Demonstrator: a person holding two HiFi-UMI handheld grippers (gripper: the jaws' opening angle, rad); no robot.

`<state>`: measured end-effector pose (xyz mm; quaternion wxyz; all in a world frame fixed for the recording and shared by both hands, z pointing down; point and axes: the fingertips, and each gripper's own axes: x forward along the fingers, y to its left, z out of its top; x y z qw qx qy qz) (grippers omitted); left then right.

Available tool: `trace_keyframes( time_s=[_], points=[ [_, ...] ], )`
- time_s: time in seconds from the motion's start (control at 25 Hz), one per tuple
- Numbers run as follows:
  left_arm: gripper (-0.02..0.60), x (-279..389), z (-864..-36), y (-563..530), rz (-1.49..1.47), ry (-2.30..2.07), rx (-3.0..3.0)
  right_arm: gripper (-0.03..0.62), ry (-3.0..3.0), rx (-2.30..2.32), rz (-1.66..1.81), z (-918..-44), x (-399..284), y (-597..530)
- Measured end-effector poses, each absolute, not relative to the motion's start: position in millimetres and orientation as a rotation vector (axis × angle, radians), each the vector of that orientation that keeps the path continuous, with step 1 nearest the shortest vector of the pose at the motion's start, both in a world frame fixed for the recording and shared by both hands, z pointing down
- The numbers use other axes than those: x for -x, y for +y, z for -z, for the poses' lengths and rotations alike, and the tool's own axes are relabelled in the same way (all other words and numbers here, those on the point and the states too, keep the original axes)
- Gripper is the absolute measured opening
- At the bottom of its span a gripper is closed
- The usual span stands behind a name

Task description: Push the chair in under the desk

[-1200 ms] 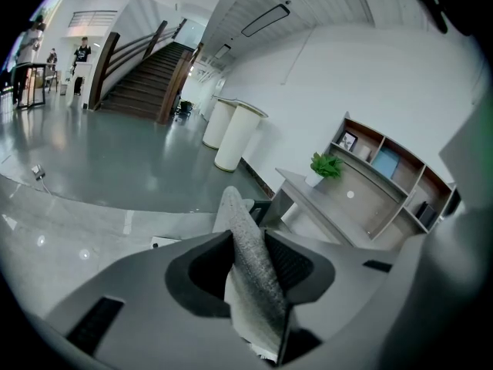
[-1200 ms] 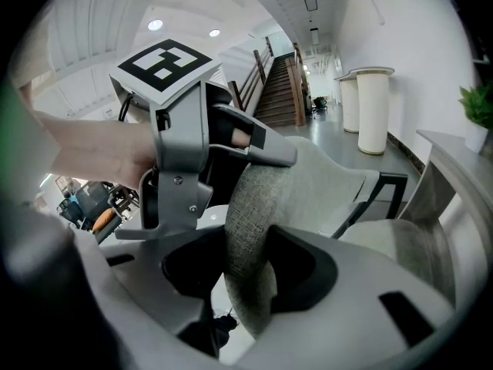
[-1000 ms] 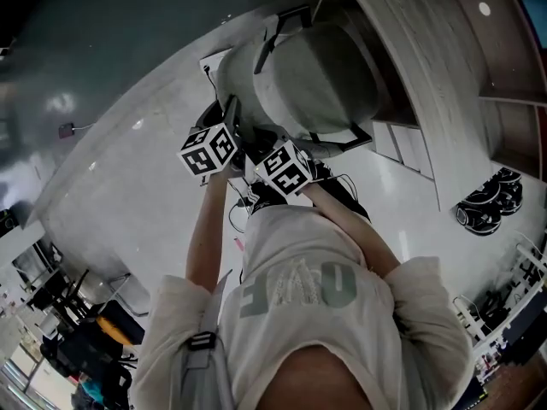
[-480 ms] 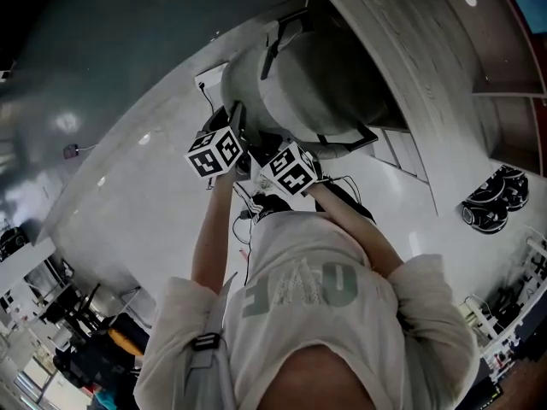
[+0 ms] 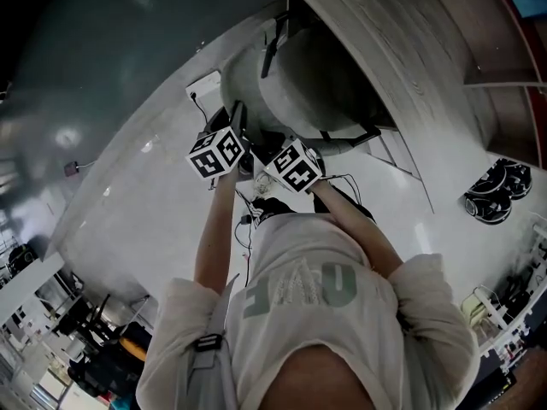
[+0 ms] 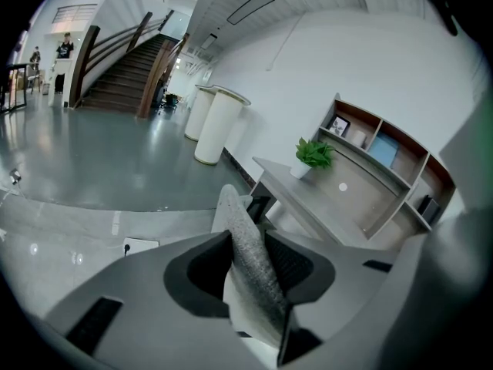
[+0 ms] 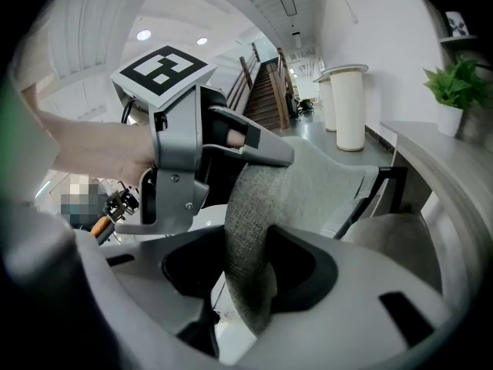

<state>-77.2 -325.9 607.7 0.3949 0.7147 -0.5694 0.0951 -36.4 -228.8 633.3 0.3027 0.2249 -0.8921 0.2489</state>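
The chair (image 5: 312,79) is grey, covered with fabric. It stands on the pale floor (image 5: 145,203), with its front part under the long edge of the desk (image 5: 410,67). Its back is outside the desk, on my side. I hold the top rim of this back with both tools. My left gripper (image 6: 250,267) has its jaws closed on the thin rim, only as far apart as the fabric is thick. My right gripper (image 7: 250,272) grips the same rim just beside it, where the rim is rounder, and the pads press on both sides. The two grippers are near each other but apart. On the desk a small green plant (image 6: 313,153) stands in a white pot, near a wooden shelf (image 6: 385,156) by the wall. Far across the floor a staircase (image 6: 123,72) goes up.
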Motion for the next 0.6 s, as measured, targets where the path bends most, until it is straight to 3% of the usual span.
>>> trace_keyframes(
  time_s=[0.6],
  points=[
    [0.138, 23, -607, -336, -0.184, -1.436, -1.807, 0.158, -2.352, -0.607, -0.669, -633, -23, -241]
  ],
)
